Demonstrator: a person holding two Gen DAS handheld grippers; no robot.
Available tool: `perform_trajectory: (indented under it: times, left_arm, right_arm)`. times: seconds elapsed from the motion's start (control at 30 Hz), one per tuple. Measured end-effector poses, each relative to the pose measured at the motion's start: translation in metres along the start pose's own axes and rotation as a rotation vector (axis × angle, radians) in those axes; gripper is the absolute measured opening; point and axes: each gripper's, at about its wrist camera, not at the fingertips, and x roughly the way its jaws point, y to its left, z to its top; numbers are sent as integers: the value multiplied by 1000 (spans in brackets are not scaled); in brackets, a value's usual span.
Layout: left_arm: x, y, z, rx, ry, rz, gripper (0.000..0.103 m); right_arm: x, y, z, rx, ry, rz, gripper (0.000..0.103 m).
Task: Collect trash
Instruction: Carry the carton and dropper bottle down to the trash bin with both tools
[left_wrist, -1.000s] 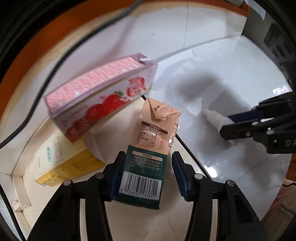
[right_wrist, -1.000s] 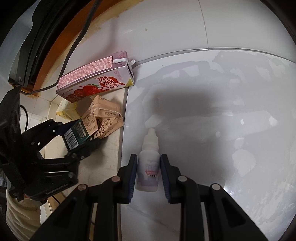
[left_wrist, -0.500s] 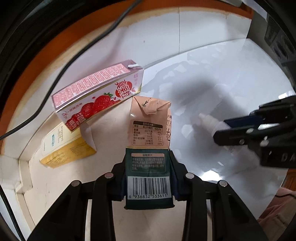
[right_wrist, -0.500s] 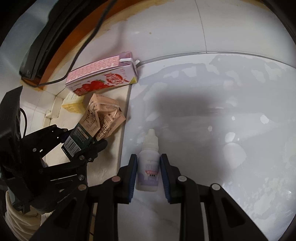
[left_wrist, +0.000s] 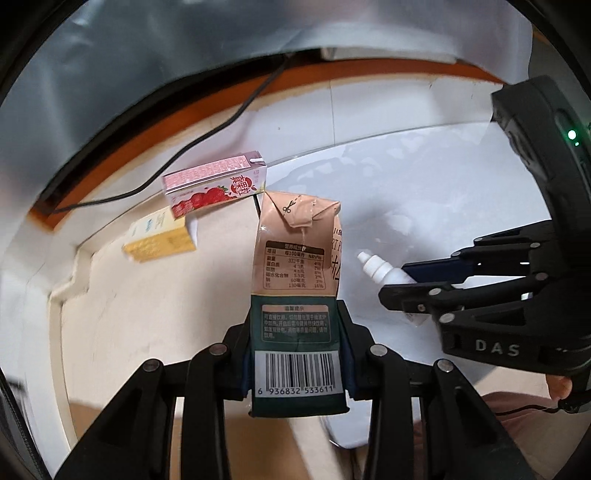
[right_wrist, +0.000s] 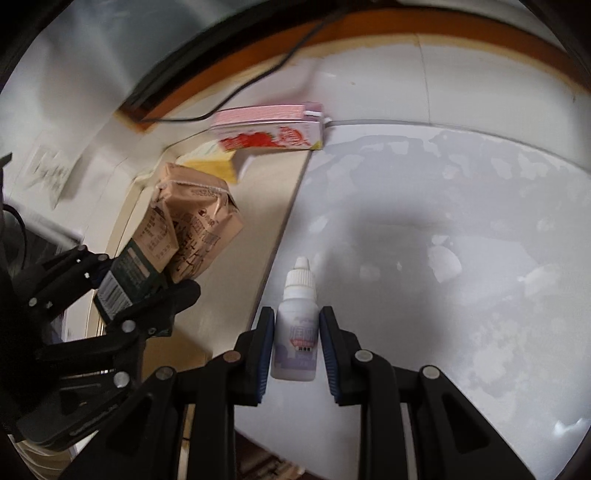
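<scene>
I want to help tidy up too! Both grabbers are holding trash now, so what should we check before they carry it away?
1. Left gripper clamped on the brown carton: ok.
2. Right gripper clamped on the dropper bottle: ok.
3. Bottle cap on: ok.
4. Carton lifted off the surface: ok, it looks raised.
5. Trash bin in sight: not ok, none visible.
6. Trash left behind: not ok, the strawberry carton and yellow box remain.

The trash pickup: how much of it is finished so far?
Nothing visibly binned yet. In hand: left gripper clamps the crumpled brown carton; right gripper clamps the small dropper bottle. Left: the strawberry carton and yellow box.
</scene>
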Motion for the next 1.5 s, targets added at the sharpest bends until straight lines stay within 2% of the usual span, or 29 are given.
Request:
perform_trajectory:
  times: [0.33, 0.6, 0.73, 0.93, 1.2, 1.3, 1.5]
  left_arm:
    - [-79, -96, -67, -182, 15, 75, 34]
    - [-125, -165, -123, -322, 6, 86, 34]
    - [-134, -194, -157, -370, 10, 140, 34]
    - [-129, -214, -200, -473, 42, 189, 34]
    - [-81, -221, -242, -574, 117, 195, 34]
    - [-52, -222, -259, -603, 148, 196, 34]
    - [19, -222, -295, -696, 233, 152, 34]
  right_arm:
    - [-75, -5, -76, -235, 27, 79, 25]
    - [-119, -14, -149, -368, 75, 129, 25]
    - [-128, -24, -185, -407, 111, 148, 25]
    - [-116, -33, -226, -448, 171, 146, 25]
    - [-73, -50, -257, -425, 248, 128, 25]
    - [-50, -58, -265, -423, 266, 101, 25]
    - [18, -79, -282, -384, 330, 59, 25]
